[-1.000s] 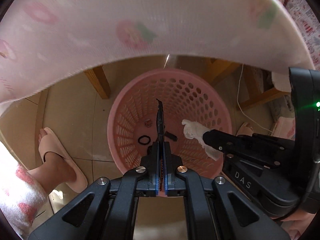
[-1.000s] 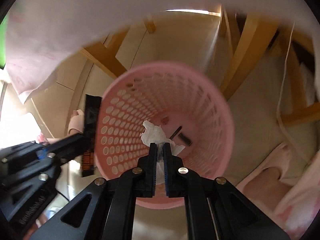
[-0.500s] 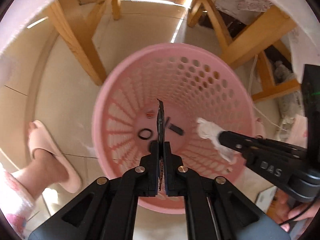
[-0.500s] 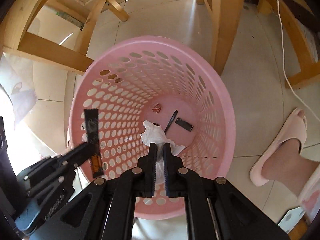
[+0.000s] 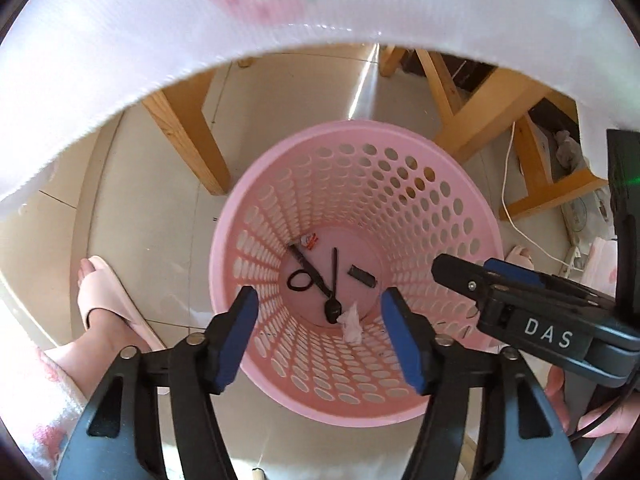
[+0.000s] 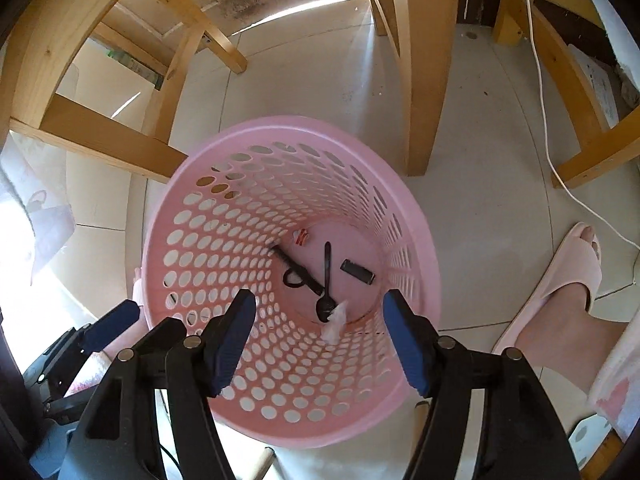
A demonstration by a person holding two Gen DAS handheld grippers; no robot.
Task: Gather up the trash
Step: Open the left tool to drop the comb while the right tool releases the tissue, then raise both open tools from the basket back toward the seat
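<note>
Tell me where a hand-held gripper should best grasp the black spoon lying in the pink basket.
Probably mid-handle on the black spoon, coming straight down through the pink basket mouth. The spoon lies flat, its bowl touches the crumpled tissue, and the walls block any sideways approach.

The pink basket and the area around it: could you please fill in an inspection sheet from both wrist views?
Surface: pale tiled floor.
Job's things: pink basket holds tissue, black spoon, dark wrapper strip, hair tie, small dark packet, red-white scrap.
Clutter: nothing seen.
Grippers: left gripper and right gripper, jaws open, empty, above basket.
Cables: white cord on floor.
Surroundings: wooden legs, slippers, floral cloth.
</note>
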